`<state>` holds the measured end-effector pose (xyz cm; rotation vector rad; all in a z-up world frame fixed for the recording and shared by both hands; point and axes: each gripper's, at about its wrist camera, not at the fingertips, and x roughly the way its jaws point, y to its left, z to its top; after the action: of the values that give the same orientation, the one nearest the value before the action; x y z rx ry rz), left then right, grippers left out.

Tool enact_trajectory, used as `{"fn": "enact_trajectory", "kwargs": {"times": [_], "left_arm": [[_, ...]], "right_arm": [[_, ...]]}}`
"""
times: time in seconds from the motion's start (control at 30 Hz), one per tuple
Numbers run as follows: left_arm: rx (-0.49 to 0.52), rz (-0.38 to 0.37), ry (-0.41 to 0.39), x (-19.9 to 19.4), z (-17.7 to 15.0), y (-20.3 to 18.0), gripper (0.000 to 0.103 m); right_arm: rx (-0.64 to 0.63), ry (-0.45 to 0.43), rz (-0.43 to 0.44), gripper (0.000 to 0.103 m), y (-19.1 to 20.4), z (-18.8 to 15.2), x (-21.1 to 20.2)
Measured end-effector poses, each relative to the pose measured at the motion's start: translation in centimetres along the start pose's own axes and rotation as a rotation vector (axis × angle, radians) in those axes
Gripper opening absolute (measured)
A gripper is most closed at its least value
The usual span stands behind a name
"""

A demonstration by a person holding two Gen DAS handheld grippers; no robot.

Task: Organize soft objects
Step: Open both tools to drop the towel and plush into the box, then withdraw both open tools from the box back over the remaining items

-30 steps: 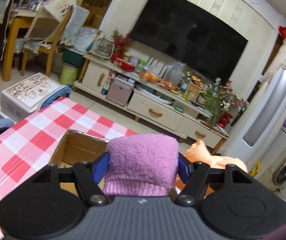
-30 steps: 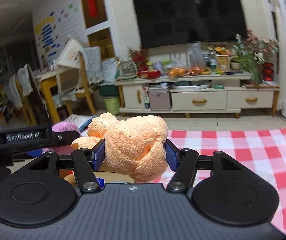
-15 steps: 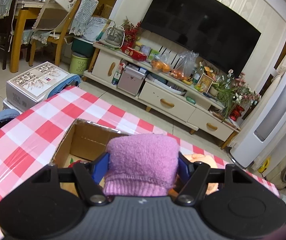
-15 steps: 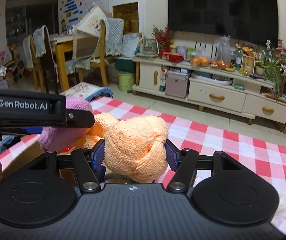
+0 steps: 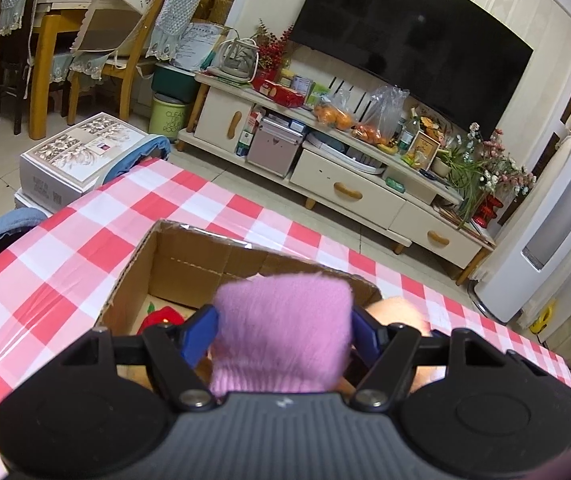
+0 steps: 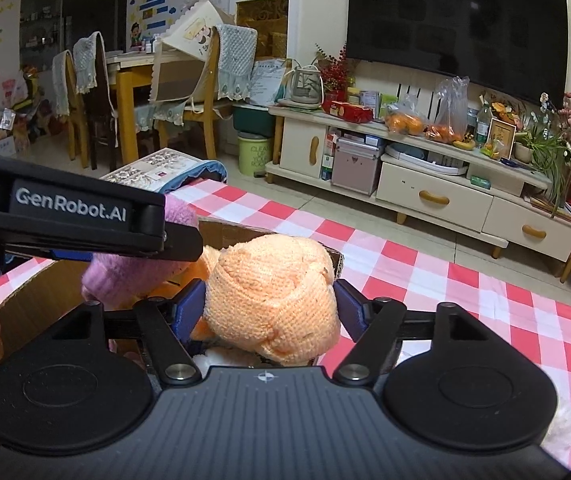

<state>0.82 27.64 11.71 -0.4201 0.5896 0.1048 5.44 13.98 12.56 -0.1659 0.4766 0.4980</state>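
Two soft knitted things are in hand at once. The left gripper (image 5: 283,330) is clenched on a fuzzy pink-purple knitted sock (image 5: 283,332), its blue pads (image 5: 199,334) pressing into both sides of the ribbed, blocky roll. That roll hangs over the open brown cardboard box (image 5: 141,264), whose corrugated walls and folded inner flaps show plainly in the left wrist view. On the box floor lies a small red soft object (image 5: 161,318), partly hidden by the gripper frame, so its shape cannot be told.

The right gripper (image 6: 269,306) is clamped on a peach-orange knitted bundle (image 6: 271,298), a rounded, knotted lump with a coarse looped weave, squeezed between its blue pads (image 6: 189,308). The bundle sits at the near right edge of the box (image 6: 41,292), just beside the sock (image 6: 125,276). In the right wrist view the left gripper (image 6: 165,248) crosses the picture from the left as a black bar with white lettering, the sock bulging out beneath it.

The box rests on a table covered by a glossy red-and-white checked plastic cloth (image 5: 85,240). At the lower right of the right wrist view a bit of white fluffy material (image 6: 565,420) lies on the cloth (image 6: 465,288).
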Motion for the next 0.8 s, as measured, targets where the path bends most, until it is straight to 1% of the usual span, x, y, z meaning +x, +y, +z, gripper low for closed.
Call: {"fn": "enact_trajectory", "kwargs": {"times": [0.13,0.27,0.6,0.8], "left_arm": [[-0.012,0.004,-0.021,-0.5,0.2,0.1,0.074],[-0.008,0.001,-0.032,-0.9,0.3,-0.1,0.075],[0.048,-0.002,-0.048,-1.4,-0.2,-1.4,0.078],[0.078,-0.017,-0.044,-1.5,-0.7,-2.6,0.079]], "right_arm": [[0.003,-0.021,-0.001,0.097,-0.2,0.1,-0.6],[0.019,-0.041,-0.020,0.098,-0.7,0.0,-1.5],[0.168,-0.096,-0.087,0.100,-3.9,-1.4,-4.5],[0.223,-0.115,-0.128,0.100,-5.3,-3.0,-6.2]]}}
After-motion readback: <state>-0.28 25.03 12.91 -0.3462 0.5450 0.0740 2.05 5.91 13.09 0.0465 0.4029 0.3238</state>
